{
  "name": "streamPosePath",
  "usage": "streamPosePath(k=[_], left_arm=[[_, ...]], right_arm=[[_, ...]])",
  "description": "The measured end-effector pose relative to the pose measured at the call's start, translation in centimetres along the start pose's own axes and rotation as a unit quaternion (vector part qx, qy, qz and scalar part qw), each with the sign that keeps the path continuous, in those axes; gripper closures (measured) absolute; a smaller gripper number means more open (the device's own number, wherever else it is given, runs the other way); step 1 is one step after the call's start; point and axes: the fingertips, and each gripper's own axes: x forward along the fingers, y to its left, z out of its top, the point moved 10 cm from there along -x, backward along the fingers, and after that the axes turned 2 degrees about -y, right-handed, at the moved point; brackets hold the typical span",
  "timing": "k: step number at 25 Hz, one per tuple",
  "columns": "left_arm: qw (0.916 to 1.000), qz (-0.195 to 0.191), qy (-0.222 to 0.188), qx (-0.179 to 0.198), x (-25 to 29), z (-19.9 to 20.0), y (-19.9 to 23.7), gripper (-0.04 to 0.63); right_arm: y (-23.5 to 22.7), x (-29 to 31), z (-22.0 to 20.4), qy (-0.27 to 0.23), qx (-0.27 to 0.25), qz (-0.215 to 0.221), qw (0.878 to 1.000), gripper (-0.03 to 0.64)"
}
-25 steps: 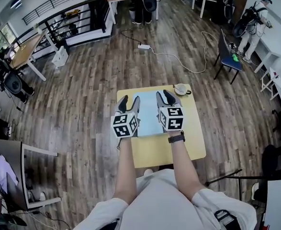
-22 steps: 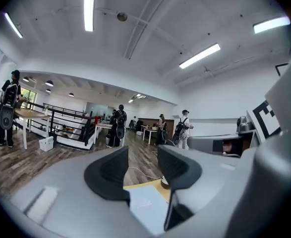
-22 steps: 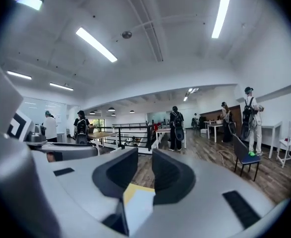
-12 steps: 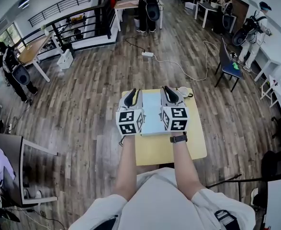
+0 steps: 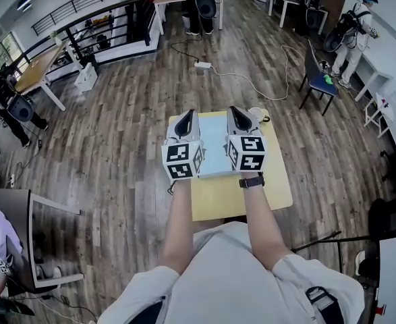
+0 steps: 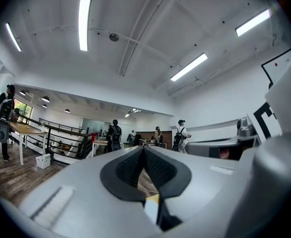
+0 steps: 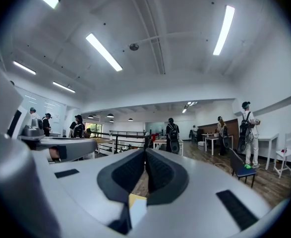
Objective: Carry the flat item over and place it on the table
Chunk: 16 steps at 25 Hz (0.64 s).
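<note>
The left tongs are pressed together. Their black ribbed pads meet at the tips and pinch the left edge of the flat item, a thin, smooth, pale blue-white rectangular sheet. The right tongs are likewise closed, pad against pad, on the sheet's right edge. A pale sliver of the sheet shows low in the slit of each pair.

Both tongs have smooth grey shells, and each carries a cube of black-and-white square markers at its rear. The sheet spans the gap between them, over a matte yellow surface with rounded corners. Whether it rests on this or hangs just above cannot be told. Beyond the right tongs, on the far corner, sits a small round pale cup. Wood-plank floor lies all around.
</note>
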Motion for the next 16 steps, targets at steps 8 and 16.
streamPosePath(k=[8,16], left_arm=[[1.0000,-0.002,0.002,0.008,0.0,-0.3,0.3,0.586],[0.9998,0.006,0.018,-0.007,0.6,-2.5,0.8,0.584]], right_arm=[[0.5,0.5,0.0,-0.010,0.011,0.006,1.000,0.600],[-0.3,0.8,-1.9,0.005,0.019,0.010,1.000,0.600]])
